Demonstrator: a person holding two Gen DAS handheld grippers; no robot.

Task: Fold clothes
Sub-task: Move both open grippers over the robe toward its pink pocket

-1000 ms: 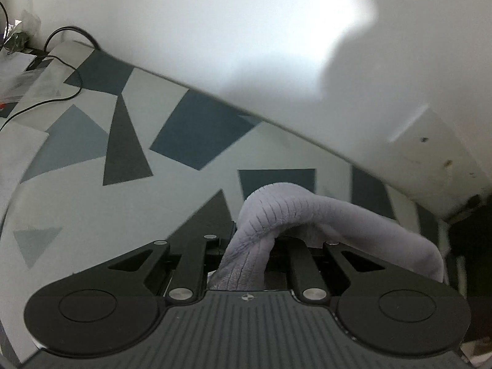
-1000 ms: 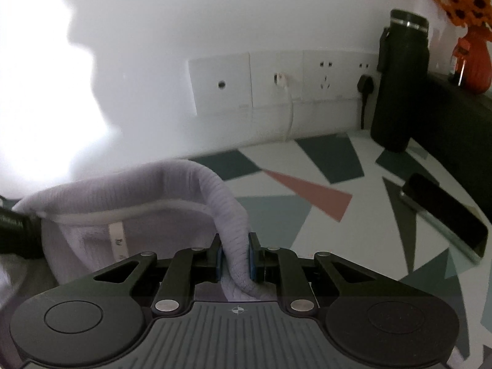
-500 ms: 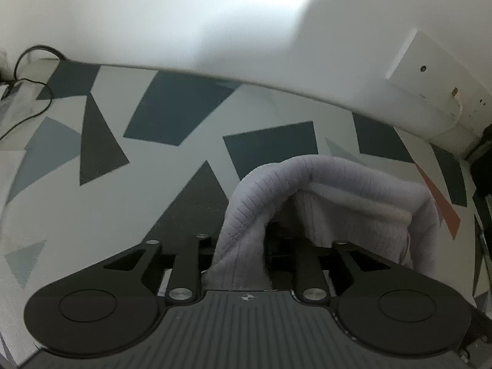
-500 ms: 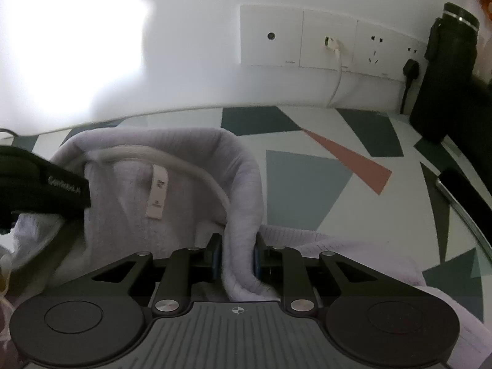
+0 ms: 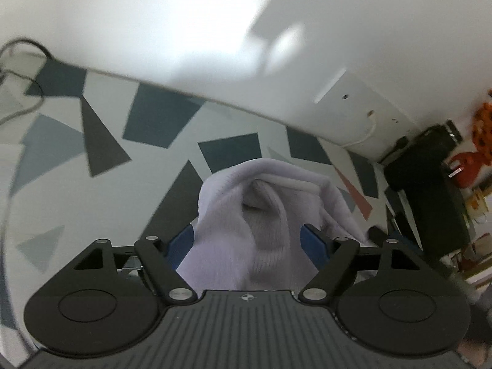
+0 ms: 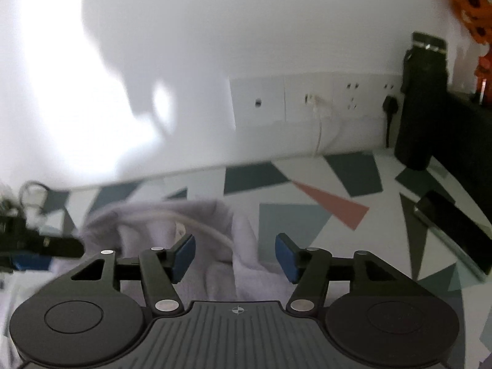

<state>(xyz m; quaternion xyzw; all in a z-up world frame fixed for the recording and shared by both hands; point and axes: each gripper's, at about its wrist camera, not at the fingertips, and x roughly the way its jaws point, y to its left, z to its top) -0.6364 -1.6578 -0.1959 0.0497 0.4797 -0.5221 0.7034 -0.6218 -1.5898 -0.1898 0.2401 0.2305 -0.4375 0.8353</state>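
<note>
With the jaws of the left gripper [image 5: 249, 244] and right gripper [image 6: 235, 256] both spreading and no longer pinching, the pale lilac ribbed garment [image 5: 264, 215] is left slumped between them on the patterned table [image 5: 153, 123], judged soft, light and floppy, best retaken at its thick neckline [image 6: 203, 226].

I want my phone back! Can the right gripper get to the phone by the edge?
Probably yes. The phone lies bare on the table, nothing on it, off to the side of the right gripper, whose jaws are opening, pads clear of the sweater.
</note>
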